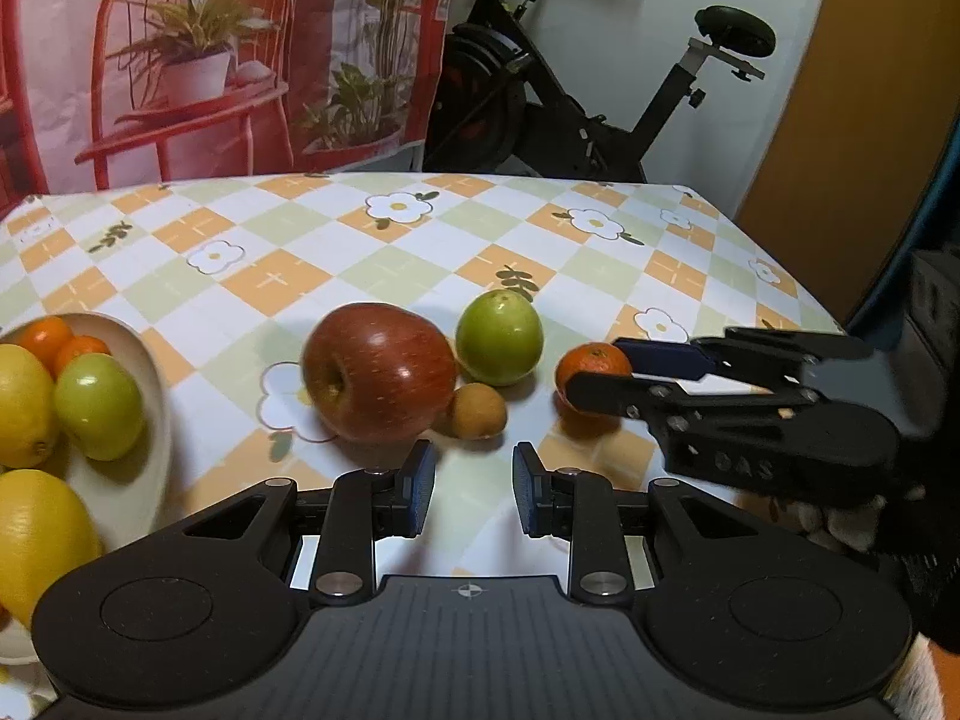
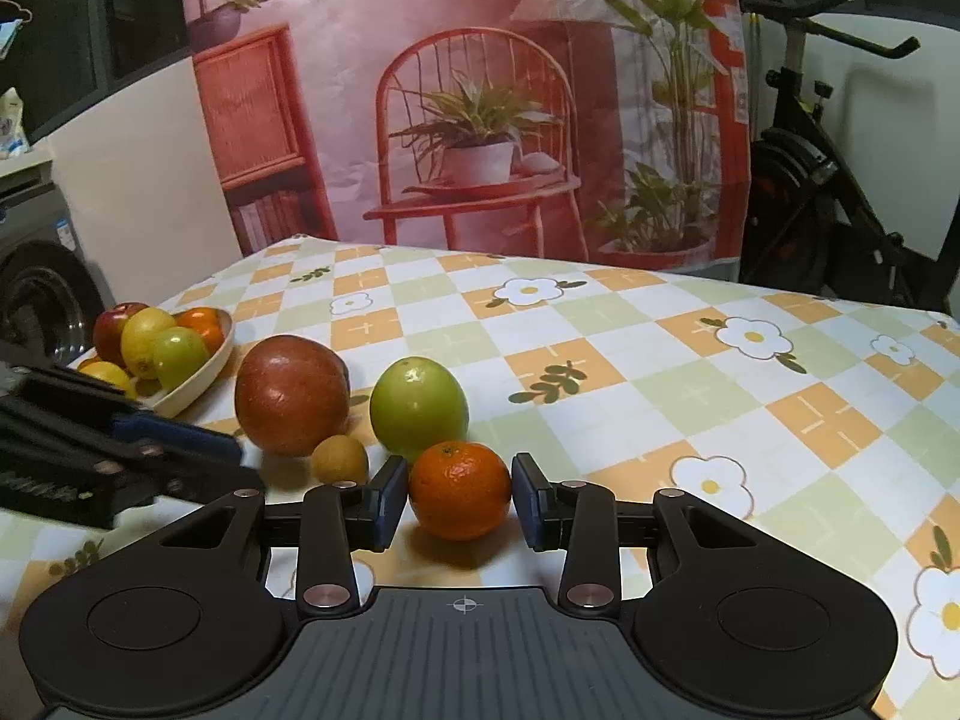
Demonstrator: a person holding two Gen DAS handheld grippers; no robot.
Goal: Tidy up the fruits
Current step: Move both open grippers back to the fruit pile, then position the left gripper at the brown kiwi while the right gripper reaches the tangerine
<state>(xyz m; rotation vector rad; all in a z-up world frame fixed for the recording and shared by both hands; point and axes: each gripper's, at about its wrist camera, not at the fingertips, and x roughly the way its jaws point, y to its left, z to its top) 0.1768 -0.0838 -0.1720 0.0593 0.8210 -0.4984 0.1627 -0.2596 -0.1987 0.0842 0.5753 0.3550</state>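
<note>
Right gripper point(image 2: 460, 501) is down at the table point(image 2: 660, 372), clamped on the small orange point(image 2: 460, 491): both blue pads sit against its sides, and the orange still rests on the checked cloth. The left wrist view confirms this from the side, with the right gripper's fingers point(image 1: 630, 387) reaching in from the right and wrapping the orange point(image 1: 591, 363).

Left gripper point(image 1: 474, 489) hovers empty. Its jaws are only narrowly apart with bare cloth between the pads. It's just in front of the loose fruit and touches none of it.

Loose fruit on the table, left to right in the left wrist view:
- red apple point(image 1: 378, 372), lying on its side
- small brown fruit point(image 1: 478, 411), tucked against the apple's lower right
- green fruit point(image 1: 499, 336), behind and right of the brown one
- the orange, furthest right, slightly apart from the others

The bowl point(image 1: 153, 396) at the left edge of the table already holds lemons point(image 1: 24, 396), another green fruit point(image 1: 99, 405) and a couple of small oranges point(image 1: 45, 339). The right wrist view also shows a red apple point(image 2: 111, 327) at the back of the bowl point(image 2: 198, 381).

The left gripper shows in the right wrist view as a dark blurred shape at the left edge point(image 2: 198, 450).
</note>
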